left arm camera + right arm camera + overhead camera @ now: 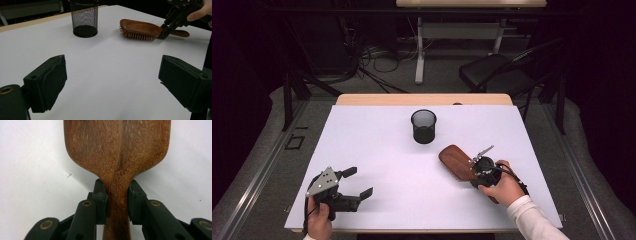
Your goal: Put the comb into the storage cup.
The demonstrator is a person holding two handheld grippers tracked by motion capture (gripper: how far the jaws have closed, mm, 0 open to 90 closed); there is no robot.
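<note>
Close to the person, the left gripper [357, 182] rests low on the white tabletop [377, 165] with its jaws wide and nothing between them. A bit farther on, the right gripper [117, 195] has its jaws squeezed on the neck of the wooden hairbrush [456, 161], which lies bristles down. The grab looks done. Farthest off stands the black mesh cup [424, 126], empty, so the brush probably goes there next.

Black mesh cup [424, 126] stands upright at mid tabletop [377, 150], toward the far edge, on the white sheet. Beyond the tabletop: a dark chair [497, 72] on grey carpet, tangled cables [377, 60], white legs of a second desk [419, 50].
</note>
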